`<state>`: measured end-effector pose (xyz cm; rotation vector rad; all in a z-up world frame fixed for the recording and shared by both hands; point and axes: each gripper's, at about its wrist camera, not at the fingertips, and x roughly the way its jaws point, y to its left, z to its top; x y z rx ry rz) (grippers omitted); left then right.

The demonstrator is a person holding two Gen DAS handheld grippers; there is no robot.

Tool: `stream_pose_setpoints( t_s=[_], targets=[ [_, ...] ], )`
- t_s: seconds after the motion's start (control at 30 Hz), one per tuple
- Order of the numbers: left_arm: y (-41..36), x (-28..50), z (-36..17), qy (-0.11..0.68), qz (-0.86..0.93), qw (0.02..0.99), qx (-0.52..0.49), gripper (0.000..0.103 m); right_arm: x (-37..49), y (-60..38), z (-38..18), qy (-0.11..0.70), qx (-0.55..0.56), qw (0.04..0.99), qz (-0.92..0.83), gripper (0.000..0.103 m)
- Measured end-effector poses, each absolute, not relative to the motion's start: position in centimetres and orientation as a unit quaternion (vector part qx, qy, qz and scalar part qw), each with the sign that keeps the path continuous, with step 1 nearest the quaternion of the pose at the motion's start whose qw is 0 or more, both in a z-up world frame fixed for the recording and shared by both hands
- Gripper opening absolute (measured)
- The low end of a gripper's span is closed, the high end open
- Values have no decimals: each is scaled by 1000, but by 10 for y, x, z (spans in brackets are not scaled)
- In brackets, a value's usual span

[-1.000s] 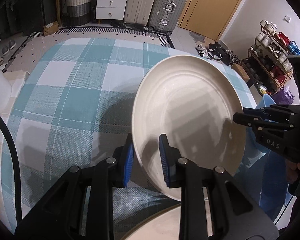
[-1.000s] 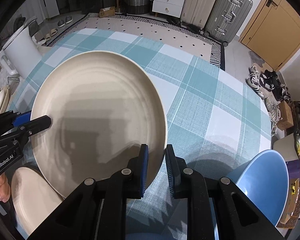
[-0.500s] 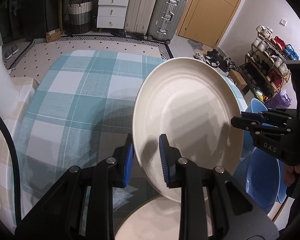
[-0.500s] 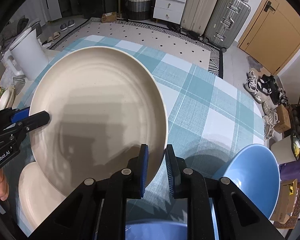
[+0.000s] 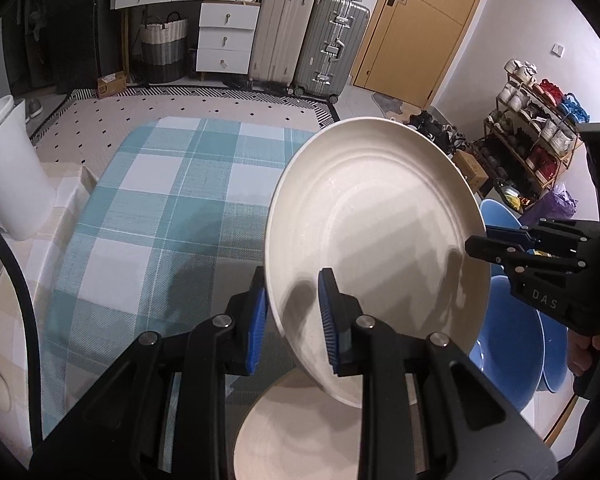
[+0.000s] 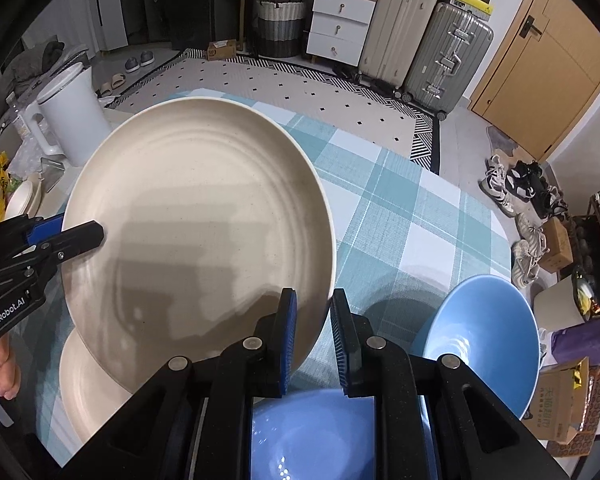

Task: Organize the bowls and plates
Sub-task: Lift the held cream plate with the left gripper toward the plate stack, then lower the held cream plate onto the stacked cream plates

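A large cream plate (image 5: 376,240) (image 6: 196,232) hangs tilted in the air above the teal plaid table (image 5: 160,220) (image 6: 404,216). My left gripper (image 5: 292,312) is shut on its near left rim; in the right wrist view it (image 6: 80,236) clamps the plate's left edge. My right gripper (image 6: 314,328) is shut on the opposite rim, and shows at the right (image 5: 476,240) in the left wrist view. A second cream plate (image 5: 300,432) (image 6: 88,380) lies on the table beneath. Two blue bowls (image 6: 480,340) (image 6: 312,436) sit at the table's near right.
A white bucket-like container (image 5: 8,168) (image 6: 72,116) stands left of the table. Beyond the table are the patterned floor, white drawers (image 5: 224,36) and suitcases (image 6: 444,52). A shoe rack (image 5: 536,128) lines the right wall. A person's hand (image 6: 0,368) grips the left handle.
Both grippers have risen with the cream plate held between them, so the table looks farther away. The lower cream plate and the blue bowls show more fully beneath.
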<state>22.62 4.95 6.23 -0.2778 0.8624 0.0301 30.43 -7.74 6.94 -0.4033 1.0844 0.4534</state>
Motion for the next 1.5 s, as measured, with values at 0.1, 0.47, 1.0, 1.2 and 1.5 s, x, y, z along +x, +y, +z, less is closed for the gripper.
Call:
stream_pose_setpoints(
  t_s=[0.1,0.47,1.0,1.2,1.5],
  targets=[
    [47,213,71,411,14,902,-132,22,295,-78,76,503,-189,816,212,18],
    [40,179,94,395,13,910,-127,22,257,-82,101,486,-181,828,211,18],
    [41,123,110,374,13,919,-126,22,212,-83,113,469,-172,837,223,18],
    [43,102,112,370,17,921,-125,22,189,-80,120,457,-163,843,232,18],
    [45,82,109,366,20,922,-122,22,167,-84,125,445,-140,849,247,18]
  ],
)
